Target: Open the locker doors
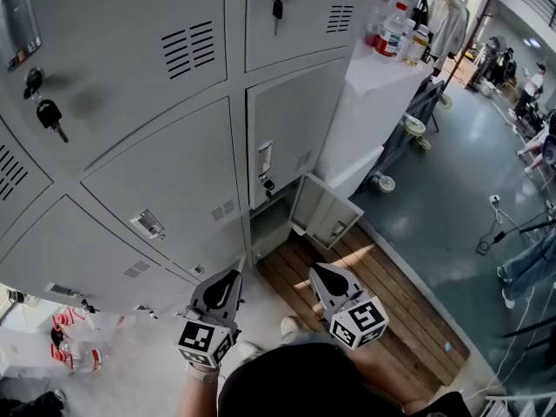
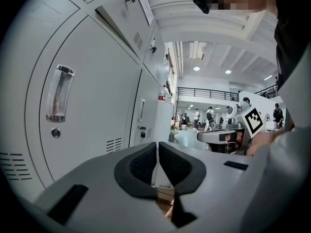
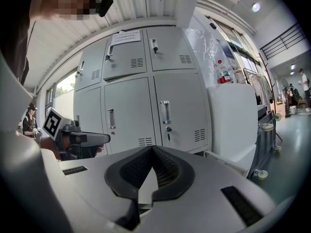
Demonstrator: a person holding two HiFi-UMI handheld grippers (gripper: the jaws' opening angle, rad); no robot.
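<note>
Fingers on the left gripper and right gripper are closed together, empty, facing grey lockers; 1 low door stands open.

Left gripper closed, right gripper closed

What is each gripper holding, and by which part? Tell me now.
Nothing is held. The grey left gripper and grey right gripper both have jaws together with nothing between.

Two tools, one open locker door
</note>
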